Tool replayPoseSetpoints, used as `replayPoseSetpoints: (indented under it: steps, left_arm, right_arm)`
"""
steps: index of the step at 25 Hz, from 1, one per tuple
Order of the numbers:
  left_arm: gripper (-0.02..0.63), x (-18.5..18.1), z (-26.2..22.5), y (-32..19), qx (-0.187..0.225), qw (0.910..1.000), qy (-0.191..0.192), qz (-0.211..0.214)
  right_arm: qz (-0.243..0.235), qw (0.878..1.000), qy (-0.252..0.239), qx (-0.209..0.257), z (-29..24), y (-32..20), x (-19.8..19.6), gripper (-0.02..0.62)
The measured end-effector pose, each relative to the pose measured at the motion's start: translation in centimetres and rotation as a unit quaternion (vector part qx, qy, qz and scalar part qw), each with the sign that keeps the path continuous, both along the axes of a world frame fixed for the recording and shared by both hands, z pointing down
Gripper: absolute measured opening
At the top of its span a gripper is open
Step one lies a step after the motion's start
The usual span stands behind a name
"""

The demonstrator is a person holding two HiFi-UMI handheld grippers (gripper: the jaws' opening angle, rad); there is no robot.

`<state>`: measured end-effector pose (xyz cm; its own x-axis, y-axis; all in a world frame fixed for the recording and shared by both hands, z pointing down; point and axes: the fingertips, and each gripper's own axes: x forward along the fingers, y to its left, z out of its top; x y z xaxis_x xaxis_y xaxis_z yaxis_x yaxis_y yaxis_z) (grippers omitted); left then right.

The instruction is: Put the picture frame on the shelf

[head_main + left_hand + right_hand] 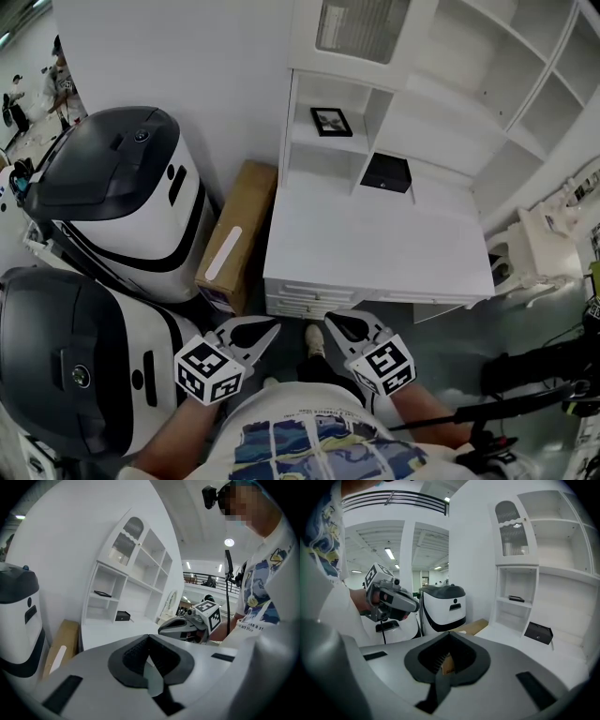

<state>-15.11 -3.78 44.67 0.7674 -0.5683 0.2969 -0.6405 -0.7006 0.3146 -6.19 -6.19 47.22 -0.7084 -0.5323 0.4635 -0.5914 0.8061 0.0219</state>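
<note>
Frame (331, 122) already sits on the shelf (309, 141), left gripper (267, 330) and right gripper (336, 328) both pinched shut and empty, so poking in there now probably just knocks it off.

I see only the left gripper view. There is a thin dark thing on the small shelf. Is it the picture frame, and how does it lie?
Observer: Yes. The head view looks down on it: the picture frame lies flat on the shelf, with the picture side up.
Operator: Does the right gripper hold something?
Observer: No. In its own view the right gripper has its jaws together, with nothing between them.
</note>
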Motion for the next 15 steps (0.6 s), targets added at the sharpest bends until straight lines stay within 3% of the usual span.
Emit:
replayPoseSetpoints:
  steps: [15]
  left_arm:
    - [0.014,-0.7,0.3,2.9,-0.006,1.0000,0.003,-0.007]
  right_arm:
    - [-0.014,1.000,-0.004,0.000,0.0,2.3,-1.3,0.025]
